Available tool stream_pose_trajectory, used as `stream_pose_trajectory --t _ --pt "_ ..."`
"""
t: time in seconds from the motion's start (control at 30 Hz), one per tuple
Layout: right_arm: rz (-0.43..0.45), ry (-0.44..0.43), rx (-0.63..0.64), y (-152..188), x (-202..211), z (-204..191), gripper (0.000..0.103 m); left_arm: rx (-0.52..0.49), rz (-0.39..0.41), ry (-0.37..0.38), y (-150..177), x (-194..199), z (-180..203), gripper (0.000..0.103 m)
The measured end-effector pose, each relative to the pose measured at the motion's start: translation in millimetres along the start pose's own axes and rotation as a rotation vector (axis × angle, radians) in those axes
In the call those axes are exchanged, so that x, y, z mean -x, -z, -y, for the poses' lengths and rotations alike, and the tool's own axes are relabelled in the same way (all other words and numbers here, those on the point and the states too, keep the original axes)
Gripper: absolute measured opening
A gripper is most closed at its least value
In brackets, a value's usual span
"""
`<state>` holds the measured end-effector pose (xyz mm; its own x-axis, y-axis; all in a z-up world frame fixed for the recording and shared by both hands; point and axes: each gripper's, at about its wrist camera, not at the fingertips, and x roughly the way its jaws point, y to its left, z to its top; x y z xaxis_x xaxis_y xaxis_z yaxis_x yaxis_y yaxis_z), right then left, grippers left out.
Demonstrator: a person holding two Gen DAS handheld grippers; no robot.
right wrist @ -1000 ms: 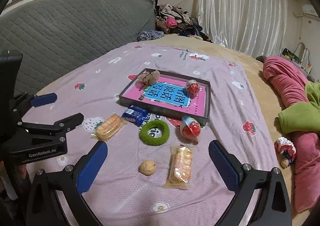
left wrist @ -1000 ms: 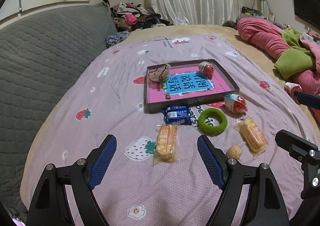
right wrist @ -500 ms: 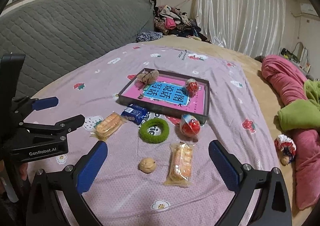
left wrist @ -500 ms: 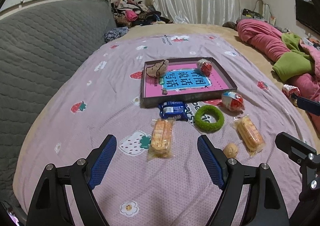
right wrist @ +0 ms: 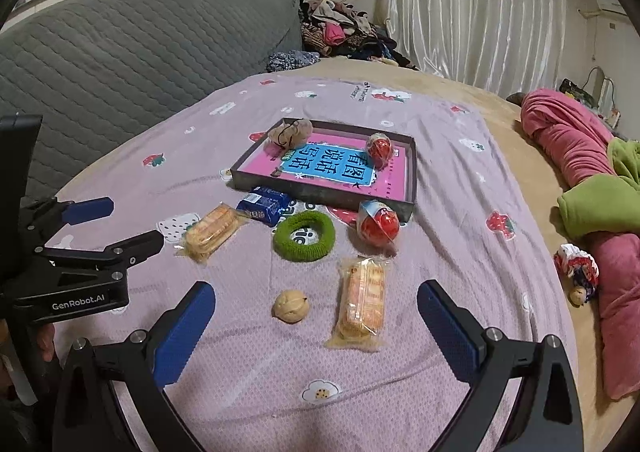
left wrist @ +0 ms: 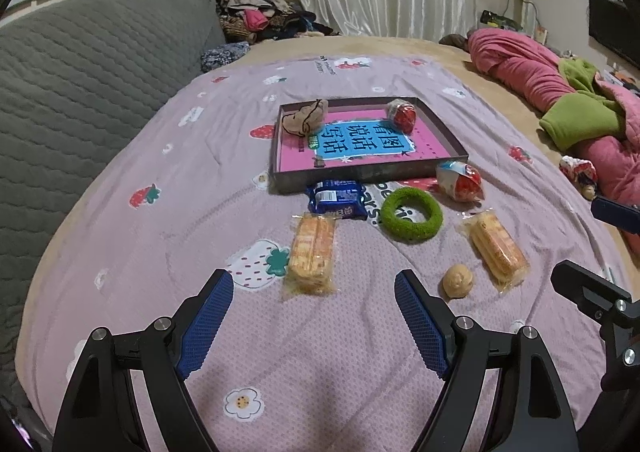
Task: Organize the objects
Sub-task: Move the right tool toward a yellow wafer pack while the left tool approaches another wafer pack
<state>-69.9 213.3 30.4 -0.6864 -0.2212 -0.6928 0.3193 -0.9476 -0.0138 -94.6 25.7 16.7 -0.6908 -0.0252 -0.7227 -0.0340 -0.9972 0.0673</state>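
Both grippers hang wide open and empty over the bed: the left gripper (left wrist: 310, 308) sits at 6 o'clock in its own view, the right gripper (right wrist: 316, 312) likewise in its own.

The loose things lie on the purple sheet (left wrist: 160, 220) in front of the tray (left wrist: 442, 136). From the left view, a cracker pack (left wrist: 312, 248) lies just ahead of the open jaws, a blue packet (left wrist: 338, 200) at 12 o'clock from it against the tray wall, a green ring (left wrist: 411, 214) at 1 o'clock, a walnut (left wrist: 457, 281) at 3 o'clock, and a second cracker pack (left wrist: 496, 246) beyond that. A red egg (left wrist: 460, 182) lies by the tray's near corner.

The cracker packs look light, with slippery film and brittle contents; I would take one across its narrow width, gently. The ring looks soft and grippy, so pinch one side. The walnut is hard and round and may roll; close on its middle. The egg's wrapper looks slick.

Inside the tray lie a brown pouch (right wrist: 290, 132), another egg (right wrist: 380, 150) and a pink book whose blue label reads "看图说话写话", seen upside down. The left gripper's body reads "GenRobot.AI" in the right view. The blue packet's print is too small to read.
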Motion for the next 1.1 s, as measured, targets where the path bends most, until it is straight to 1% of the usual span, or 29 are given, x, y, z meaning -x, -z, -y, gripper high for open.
stream_pose_trajectory --t 0.17,0.47,0.67,0.97,1.1 --pt "0.004 0.017 -0.001 1.3 -0.9 1.3 0.102 0.003 0.002 0.022 4.9 -5.1 1.3 0.084" --pt "-0.015 0.015 -0.018 9.3 -9.7 7.1 0.102 -0.007 -0.022 0.056 13.9 -19.9 9.9 0.084" --pt "-0.036 0.007 -0.036 16.6 -20.4 11.9 0.102 0.001 -0.030 0.092 16.7 -26.3 8.6 0.084" --pt "-0.059 0.015 -0.062 23.9 -34.4 20.1 0.102 0.030 -0.053 0.119 21.6 -42.7 1.5 0.084" --pt "-0.073 0.004 -0.096 23.0 -43.6 27.1 0.102 0.030 -0.063 0.122 20.5 -51.2 -0.1 0.084"
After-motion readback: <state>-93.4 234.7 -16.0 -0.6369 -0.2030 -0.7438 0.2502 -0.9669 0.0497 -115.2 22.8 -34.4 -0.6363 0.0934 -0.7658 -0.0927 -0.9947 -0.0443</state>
